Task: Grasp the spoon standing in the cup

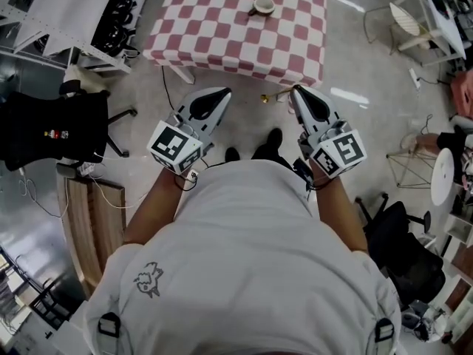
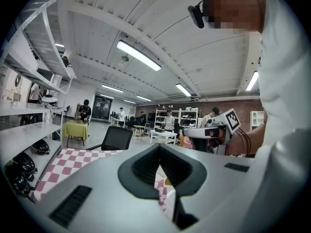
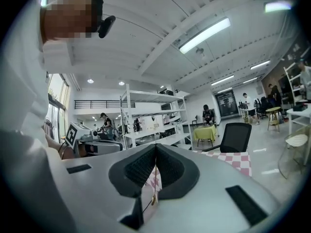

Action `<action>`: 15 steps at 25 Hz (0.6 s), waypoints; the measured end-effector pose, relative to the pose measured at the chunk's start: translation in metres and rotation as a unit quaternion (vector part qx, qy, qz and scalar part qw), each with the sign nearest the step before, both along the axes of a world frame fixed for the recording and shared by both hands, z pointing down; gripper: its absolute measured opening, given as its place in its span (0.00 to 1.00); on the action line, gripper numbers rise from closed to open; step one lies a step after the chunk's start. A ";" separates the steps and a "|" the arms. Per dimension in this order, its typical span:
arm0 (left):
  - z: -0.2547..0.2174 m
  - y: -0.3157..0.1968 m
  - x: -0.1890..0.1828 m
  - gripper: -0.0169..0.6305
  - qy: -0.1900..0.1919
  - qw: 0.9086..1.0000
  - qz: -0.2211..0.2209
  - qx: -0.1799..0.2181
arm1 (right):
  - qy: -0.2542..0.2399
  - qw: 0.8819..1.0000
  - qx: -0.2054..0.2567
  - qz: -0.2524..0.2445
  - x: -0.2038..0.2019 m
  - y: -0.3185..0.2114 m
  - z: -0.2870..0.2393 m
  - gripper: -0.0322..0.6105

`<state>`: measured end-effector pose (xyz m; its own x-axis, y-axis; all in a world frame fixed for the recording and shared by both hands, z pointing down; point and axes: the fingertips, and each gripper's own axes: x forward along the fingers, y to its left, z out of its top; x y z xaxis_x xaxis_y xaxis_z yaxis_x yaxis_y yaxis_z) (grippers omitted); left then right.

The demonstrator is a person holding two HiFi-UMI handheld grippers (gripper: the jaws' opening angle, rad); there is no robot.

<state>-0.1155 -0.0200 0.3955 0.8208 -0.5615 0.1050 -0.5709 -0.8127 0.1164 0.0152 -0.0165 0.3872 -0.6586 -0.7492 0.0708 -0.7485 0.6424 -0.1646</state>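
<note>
A pale cup point(image 1: 262, 6) stands near the far edge of the red-and-white checked table point(image 1: 222, 28); the spoon in it is too small to make out. Both grippers are held low in front of the person's body, short of the table's near edge and far from the cup. My left gripper point(image 1: 224, 92) is shut with nothing in it, its jaws meeting at the tip point(image 2: 159, 147). My right gripper point(image 1: 295, 90) is also shut and empty point(image 3: 155, 146). Each gripper shows in the other's view: the right gripper point(image 2: 214, 130) and the left gripper point(image 3: 90, 139).
A shelf with dark helmets point(image 1: 118, 13) stands left of the table. A black office chair point(image 1: 52, 128) and a wooden bench point(image 1: 92, 213) are at my left. A white chair point(image 1: 406, 21) is at the far right and a black chair point(image 1: 403, 235) at the near right. A small brass object point(image 1: 264, 97) lies on the floor.
</note>
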 end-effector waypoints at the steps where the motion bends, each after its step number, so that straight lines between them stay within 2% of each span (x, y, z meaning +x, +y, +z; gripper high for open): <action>1: 0.001 0.004 -0.002 0.05 0.001 1.000 0.001 -0.003 | -0.001 1.000 -0.002 0.002 -0.002 0.006 0.000 0.10; 15: 0.000 0.016 -0.010 0.05 0.003 1.000 0.018 0.002 | 0.003 1.000 0.005 0.010 -0.014 0.031 -0.004 0.10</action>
